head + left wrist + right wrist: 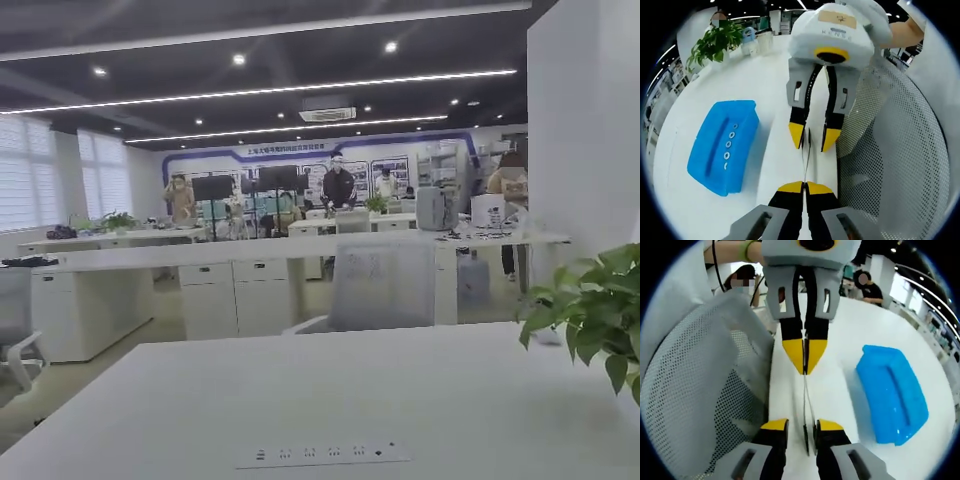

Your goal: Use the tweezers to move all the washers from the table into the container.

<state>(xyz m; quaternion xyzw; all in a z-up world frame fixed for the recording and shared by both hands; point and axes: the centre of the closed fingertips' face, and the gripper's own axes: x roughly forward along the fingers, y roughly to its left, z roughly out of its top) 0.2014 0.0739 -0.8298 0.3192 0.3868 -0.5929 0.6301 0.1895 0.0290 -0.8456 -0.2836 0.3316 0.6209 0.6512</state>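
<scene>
The left gripper [805, 187] has its yellow tips pressed together on one end of the tweezers [805, 160], which run straight ahead over the white table [765, 80]. The right gripper [812, 137] faces it from the far end, its jaws apart on either side of the tweezers (whether a pad touches the steel I cannot tell). To the left of the tweezers in the left gripper view lies the blue container [707, 160], near both grippers but touching neither. A row of small washers [729, 146] lies along the groove in its middle. On the other side of the tweezers is a mesh chair back [890, 150]. A plant [715, 42] stands farther up the table. The head view looks out across the table toward desks and people.
</scene>
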